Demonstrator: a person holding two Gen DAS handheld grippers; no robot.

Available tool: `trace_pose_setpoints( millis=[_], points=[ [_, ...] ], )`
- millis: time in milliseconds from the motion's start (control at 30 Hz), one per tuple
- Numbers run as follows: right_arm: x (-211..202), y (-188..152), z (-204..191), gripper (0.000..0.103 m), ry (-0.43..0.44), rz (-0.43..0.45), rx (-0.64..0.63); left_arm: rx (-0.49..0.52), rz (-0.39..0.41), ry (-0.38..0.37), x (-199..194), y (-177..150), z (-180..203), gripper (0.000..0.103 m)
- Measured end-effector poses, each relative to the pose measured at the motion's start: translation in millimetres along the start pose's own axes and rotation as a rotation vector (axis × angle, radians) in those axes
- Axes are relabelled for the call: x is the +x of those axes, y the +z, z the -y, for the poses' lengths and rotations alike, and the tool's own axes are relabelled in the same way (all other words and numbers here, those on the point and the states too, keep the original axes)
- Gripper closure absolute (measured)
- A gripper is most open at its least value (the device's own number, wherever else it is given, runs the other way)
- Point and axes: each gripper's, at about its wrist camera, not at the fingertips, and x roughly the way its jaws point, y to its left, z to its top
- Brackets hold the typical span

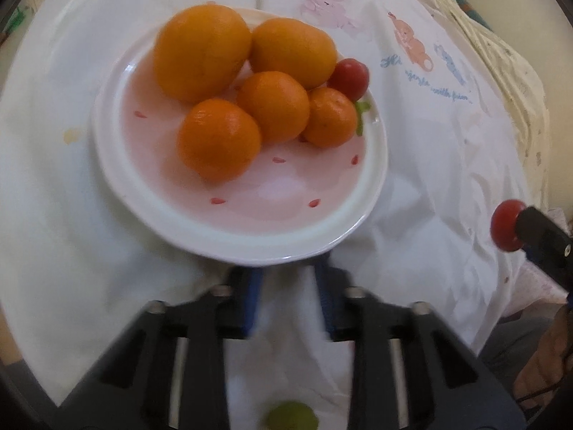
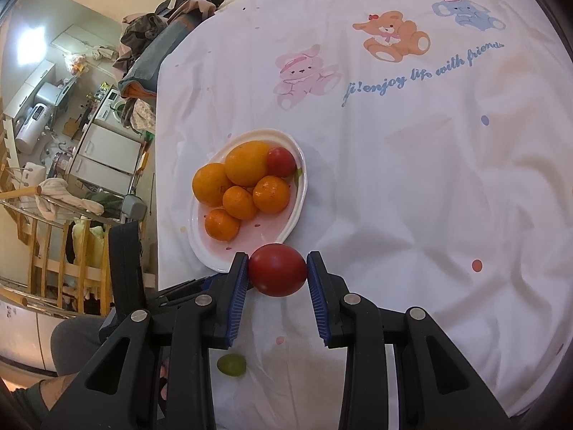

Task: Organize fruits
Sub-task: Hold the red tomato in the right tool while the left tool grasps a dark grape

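A white and pink plate [image 1: 250, 243] [image 2: 299, 200] on the white printed cloth holds several oranges [image 1: 218, 139] [image 2: 247, 163] and one red tomato [image 1: 349, 75] [image 2: 281, 162] at its far right edge. My right gripper [image 2: 277, 270] is shut on a second red tomato [image 2: 278, 269], held above the cloth just off the plate's near rim; it shows at the right edge of the left wrist view [image 1: 506, 225]. My left gripper [image 1: 288, 283] is open and empty, just short of the plate's near rim. A green grape [image 1: 292, 415] [image 2: 232, 364] lies on the cloth below both grippers.
The cloth [image 2: 412, 179] with bear prints covers the table. Its left edge [image 2: 157, 186] drops off to a cluttered room with a wooden rack [image 2: 53, 243]. A heap of clothes [image 2: 168, 18] lies at the far left corner.
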Motion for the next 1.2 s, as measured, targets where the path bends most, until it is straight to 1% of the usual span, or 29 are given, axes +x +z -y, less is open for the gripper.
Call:
trace_pose_setpoints(
  millis=[67, 133, 233, 367, 433, 467, 533, 600, 700, 767, 833, 867, 900, 933, 967, 1033, 1100, 1200],
  points=[
    [0.0, 0.9, -1.3, 0.068, 0.003, 0.001, -0.002, -0.01, -0.011, -0.009, -1.4, -2.3, -4.3, 0.089],
    [-0.1, 1.0, -3.3, 0.068, 0.006, 0.003, -0.006, 0.009, -0.007, -0.007, -3.8, -5.8, -3.2, 0.09],
    [0.2, 0.3, -6.1, 0.068, 0.007, 0.002, -0.012, 0.035, 0.0, 0.004, -7.5, -10.9, -0.6, 0.092],
    [0.1, -1.6, -7.3, 0.068, 0.008, 0.0, -0.015, 0.044, -0.002, 0.018, -12.4, -16.1, 0.6, 0.093],
    [-0.2, -1.8, -7.1, 0.068, 0.008, 0.0, -0.015, 0.065, 0.001, 0.038, -19.1, -21.7, 1.9, 0.095],
    [-0.5, -1.6, -7.0, 0.068, 0.009, 0.001, -0.014, 0.072, -0.002, 0.046, -21.9, -24.1, 2.3, 0.1],
    [-1.4, -1.3, -7.1, 0.068, 0.011, 0.005, -0.013, 0.087, -0.012, 0.065, -27.4, -29.0, 4.2, 0.099],
    [-1.8, -0.7, -7.4, 0.068, 0.013, 0.006, -0.012, 0.1, -0.005, 0.077, -32.1, -33.0, 4.8, 0.099],
    [-1.9, -0.6, -8.0, 0.068, 0.017, 0.005, -0.011, 0.097, -0.021, 0.069, -32.4, -35.6, 4.0, 0.099],
    [-2.2, -0.8, -9.1, 0.068, 0.02, 0.004, -0.014, 0.103, -0.031, 0.071, -31.0, -35.9, 4.6, 0.097],
    [-1.6, -1.1, -9.5, 0.068, 0.021, 0.002, -0.018, 0.111, -0.038, 0.091, -29.4, -35.5, 6.1, 0.094],
    [-1.4, -1.2, -9.6, 0.068, 0.02, 0.001, -0.018, 0.11, -0.035, 0.098, -28.3, -34.5, 6.6, 0.085],
    [-1.3, -1.2, -9.5, 0.068, 0.019, 0.001, -0.017, 0.103, -0.03, 0.109, -27.2, -33.0, 6.6, 0.069],
    [-1.5, -1.3, -9.7, 0.068, 0.019, 0.002, -0.017, 0.093, -0.018, 0.116, -26.5, -31.4, 5.5, 0.063],
    [-1.3, -1.4, -9.3, 0.068, 0.017, 0.002, -0.016, 0.087, -0.004, 0.119, -26.5, -30.5, 4.2, 0.061],
    [-0.9, -1.5, -8.0, 0.068, 0.014, 0.002, -0.012, 0.086, -0.002, 0.123, -22.1, -27.2, 4.3, 0.061],
    [-0.8, -1.4, -6.0, 0.068, 0.011, 0.001, -0.006, 0.083, 0.004, 0.104, -19.2, -24.6, 5.9, 0.061],
    [-0.4, -1.0, -5.3, 0.068, 0.006, 0.001, -0.004, 0.095, 0.049, 0.087, -18.6, -19.2, 11.2, 0.061]
  ],
)
